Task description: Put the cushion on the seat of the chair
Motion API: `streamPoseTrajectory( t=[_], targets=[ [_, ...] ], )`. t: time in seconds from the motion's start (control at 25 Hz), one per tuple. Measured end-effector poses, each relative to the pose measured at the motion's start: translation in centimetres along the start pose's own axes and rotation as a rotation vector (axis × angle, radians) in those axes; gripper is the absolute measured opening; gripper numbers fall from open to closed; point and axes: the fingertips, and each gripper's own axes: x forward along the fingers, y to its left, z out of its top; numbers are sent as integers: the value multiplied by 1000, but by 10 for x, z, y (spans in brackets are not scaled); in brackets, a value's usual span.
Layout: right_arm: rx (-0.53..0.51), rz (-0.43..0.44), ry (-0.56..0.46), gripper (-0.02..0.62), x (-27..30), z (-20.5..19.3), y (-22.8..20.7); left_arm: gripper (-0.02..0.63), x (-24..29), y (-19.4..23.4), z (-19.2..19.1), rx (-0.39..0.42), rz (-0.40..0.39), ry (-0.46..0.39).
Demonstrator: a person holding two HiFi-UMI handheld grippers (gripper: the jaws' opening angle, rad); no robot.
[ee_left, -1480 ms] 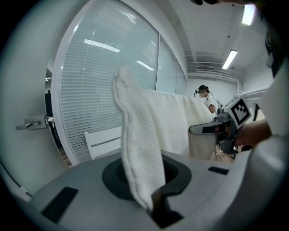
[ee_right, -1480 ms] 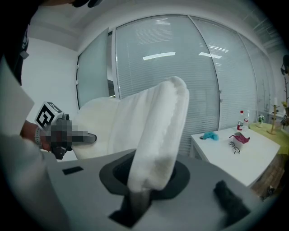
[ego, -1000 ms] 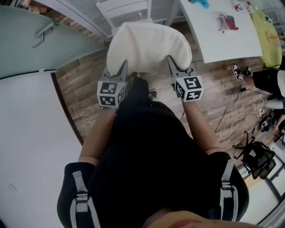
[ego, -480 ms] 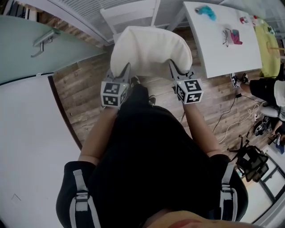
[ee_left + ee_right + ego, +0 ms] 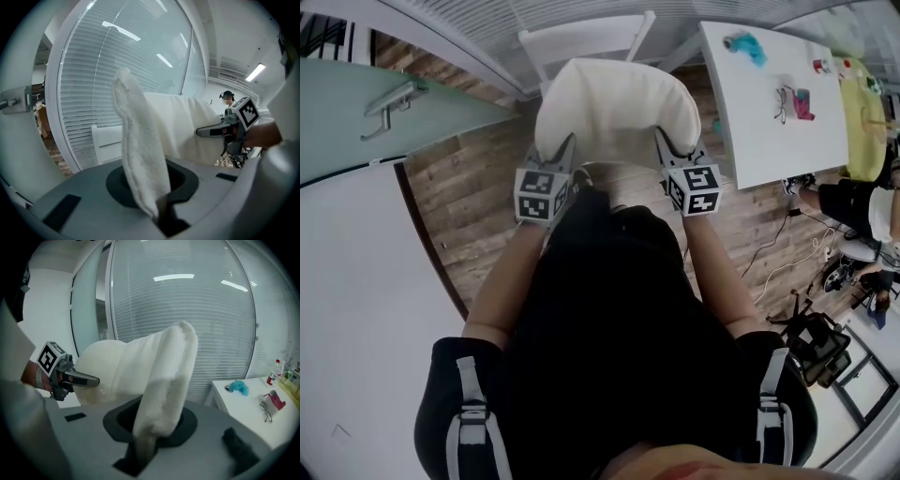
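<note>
I hold a cream, fluffy cushion (image 5: 614, 108) in the air in front of me, one gripper on each near corner. My left gripper (image 5: 562, 145) is shut on its left corner; in the left gripper view the cushion (image 5: 140, 154) stands pinched between the jaws. At the other corner my right gripper (image 5: 664, 139) is shut too, and the cushion (image 5: 161, 390) rises from its jaws in the right gripper view. The white chair (image 5: 581, 37) stands just beyond the cushion, its back against the slatted wall. The seat is hidden behind the cushion.
A white table (image 5: 778, 103) with a teal cloth (image 5: 748, 47), glasses and small bottles stands right of the chair. A glass door with a handle (image 5: 389, 98) is at the left. A seated person (image 5: 853, 202), cables and a black bag (image 5: 816, 342) lie at the right.
Both grippers have carried the cushion forward toward the chair, which now shows more fully above the cushion. The grips are unchanged.
</note>
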Motion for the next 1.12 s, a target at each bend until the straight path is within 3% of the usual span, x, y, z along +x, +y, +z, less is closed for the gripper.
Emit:
streamPoseTrajectory(
  t=[0.52,0.8,1.12],
  targets=[
    [-99,154,58,69,74,-30,-29,55,59,28,-41,-124,100,56],
    [-120,227,85,69,129,-72,-51,55,107,43,-86,-213,153,83],
    [-98,264,123,69,193,-132,-71,55,166,66,-144,-250,181,101]
  ],
)
